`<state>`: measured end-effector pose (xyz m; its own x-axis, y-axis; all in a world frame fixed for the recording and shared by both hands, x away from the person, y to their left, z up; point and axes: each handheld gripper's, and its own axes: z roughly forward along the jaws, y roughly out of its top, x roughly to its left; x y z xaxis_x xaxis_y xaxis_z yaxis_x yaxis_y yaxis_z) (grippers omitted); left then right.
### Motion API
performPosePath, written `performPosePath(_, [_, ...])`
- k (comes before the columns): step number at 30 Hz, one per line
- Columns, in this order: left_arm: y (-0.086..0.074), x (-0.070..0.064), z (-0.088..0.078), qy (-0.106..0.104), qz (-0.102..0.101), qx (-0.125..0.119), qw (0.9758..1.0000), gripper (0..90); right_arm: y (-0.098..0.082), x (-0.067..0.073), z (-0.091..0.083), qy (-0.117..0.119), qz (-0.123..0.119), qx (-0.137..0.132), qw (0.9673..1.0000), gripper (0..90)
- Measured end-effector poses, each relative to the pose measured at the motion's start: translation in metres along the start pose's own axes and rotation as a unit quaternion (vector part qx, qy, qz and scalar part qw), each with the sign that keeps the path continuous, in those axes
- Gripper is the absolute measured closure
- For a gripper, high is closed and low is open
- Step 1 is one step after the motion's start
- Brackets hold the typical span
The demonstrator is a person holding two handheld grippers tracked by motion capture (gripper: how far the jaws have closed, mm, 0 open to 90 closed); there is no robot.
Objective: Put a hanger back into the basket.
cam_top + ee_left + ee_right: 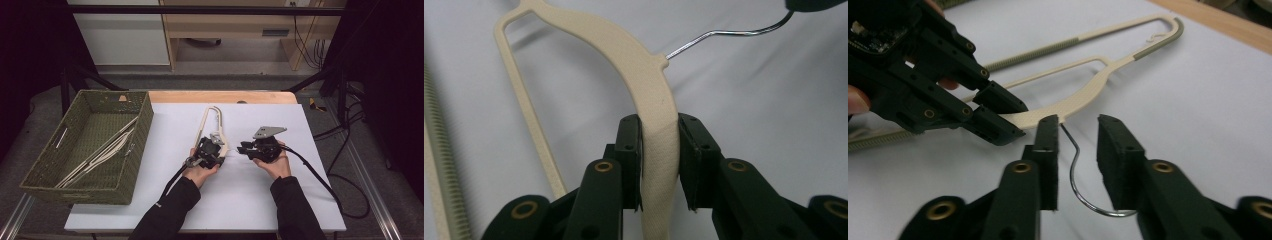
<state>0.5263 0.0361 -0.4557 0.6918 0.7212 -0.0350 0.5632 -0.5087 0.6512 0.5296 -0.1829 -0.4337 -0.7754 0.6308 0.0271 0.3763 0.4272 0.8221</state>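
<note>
Left gripper (659,165): I have it clamped on the cream hanger (651,100) lying on the tabletop (260,195). Right gripper (1078,165): spread around the wire hook (1079,175); I'd close squarely on the wire.

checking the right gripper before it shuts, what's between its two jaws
The thin metal hook of the cream hanger lies between the open jaws of the right gripper, seen in the right gripper view.

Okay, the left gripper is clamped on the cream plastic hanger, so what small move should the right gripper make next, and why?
Probably close the right gripper on the thin metal wire hook: its jaws are open with the hook between them, while the left gripper already clamps the cream plastic hanger.
</note>
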Motion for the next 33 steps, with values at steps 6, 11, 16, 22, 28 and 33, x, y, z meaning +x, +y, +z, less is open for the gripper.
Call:
performPosePath(6, [-0.005,0.008,-0.022,0.007,-0.014,-0.012,0.9998,73.0,0.006,-0.001,-0.022,-0.014,0.015,-0.056,0.9982,51.2])
performPosePath(11, [-0.008,0.016,-0.047,0.040,-0.001,-0.024,0.9989,74.6,0.010,-0.004,-0.046,-0.030,0.051,-0.109,0.9923,33.9])
performPosePath(16, [-0.009,0.029,-0.075,0.051,-0.009,-0.037,0.9980,76.6,0.005,-0.008,-0.059,-0.046,0.068,-0.121,0.9892,29.0])
performPosePath(22, [-0.009,0.042,-0.097,0.077,-0.010,-0.041,0.9961,80.0,-0.001,-0.011,-0.064,-0.056,0.078,-0.116,0.9886,25.9])
performPosePath(28, [-0.009,0.061,-0.113,0.098,-0.029,-0.042,0.9938,82.9,-0.003,-0.010,-0.069,-0.058,0.086,-0.119,0.9874,22.0])
performPosePath(33, [-0.012,0.079,-0.121,0.095,-0.061,-0.046,0.9925,83.9,-0.004,-0.007,-0.075,-0.057,0.095,-0.127,0.9857,18.9])
